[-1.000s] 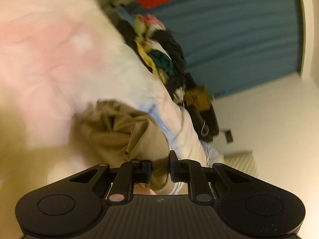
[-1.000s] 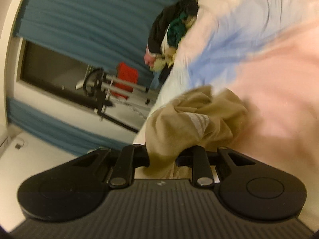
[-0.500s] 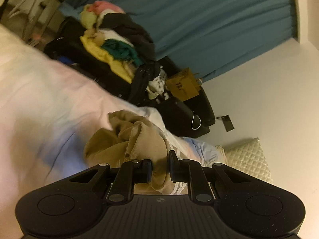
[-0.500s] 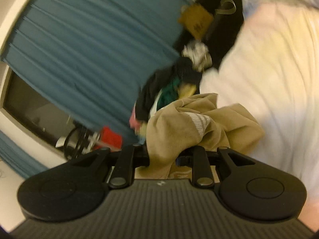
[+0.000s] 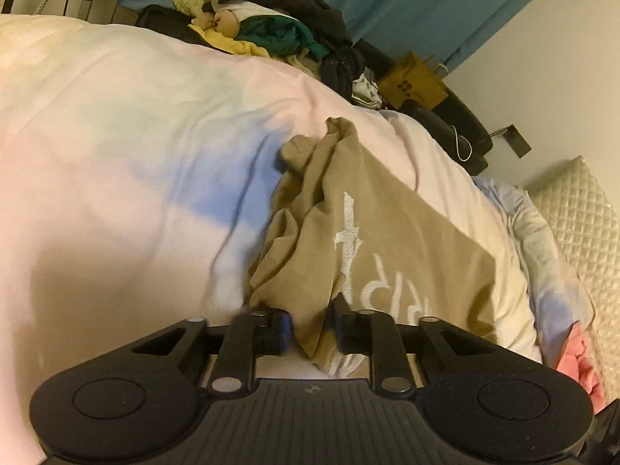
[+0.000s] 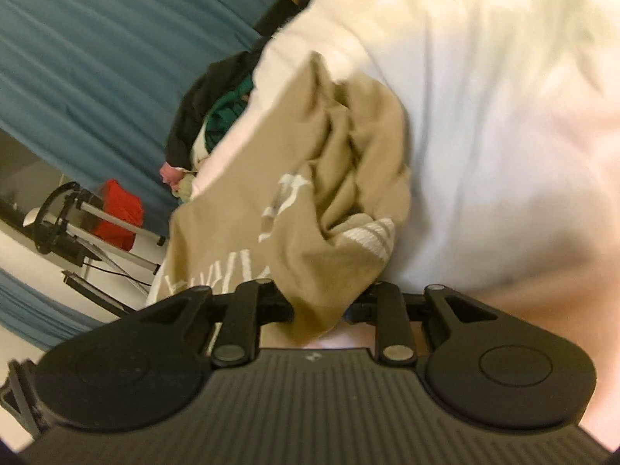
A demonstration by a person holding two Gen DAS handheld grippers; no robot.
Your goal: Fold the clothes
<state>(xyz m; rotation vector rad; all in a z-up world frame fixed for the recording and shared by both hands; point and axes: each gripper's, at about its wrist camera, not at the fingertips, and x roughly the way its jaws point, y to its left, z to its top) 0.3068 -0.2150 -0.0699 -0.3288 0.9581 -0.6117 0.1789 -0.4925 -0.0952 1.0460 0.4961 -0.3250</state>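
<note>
A tan garment (image 5: 372, 232) with white lettering lies partly spread on the pastel duvet (image 5: 135, 147) of a bed. My left gripper (image 5: 310, 325) is shut on a bunched edge of the garment at the near end. In the right wrist view the same tan garment (image 6: 310, 201) hangs crumpled, its white striped cuff showing. My right gripper (image 6: 321, 306) is shut on another edge of it, and the cloth hides both fingertips.
A heap of mixed clothes (image 5: 279, 27) sits on a dark case beyond the bed, before a blue curtain (image 5: 426, 0). A brown paper bag (image 5: 414, 81) and quilted headboard (image 5: 581, 232) are at right. A metal rack with a red item (image 6: 120, 213) stands at left.
Both grippers have swung with the garment; it has dropped from a hanging bundle and opened out onto the duvet, its white lettering now showing. Both jaws stayed shut on it.
</note>
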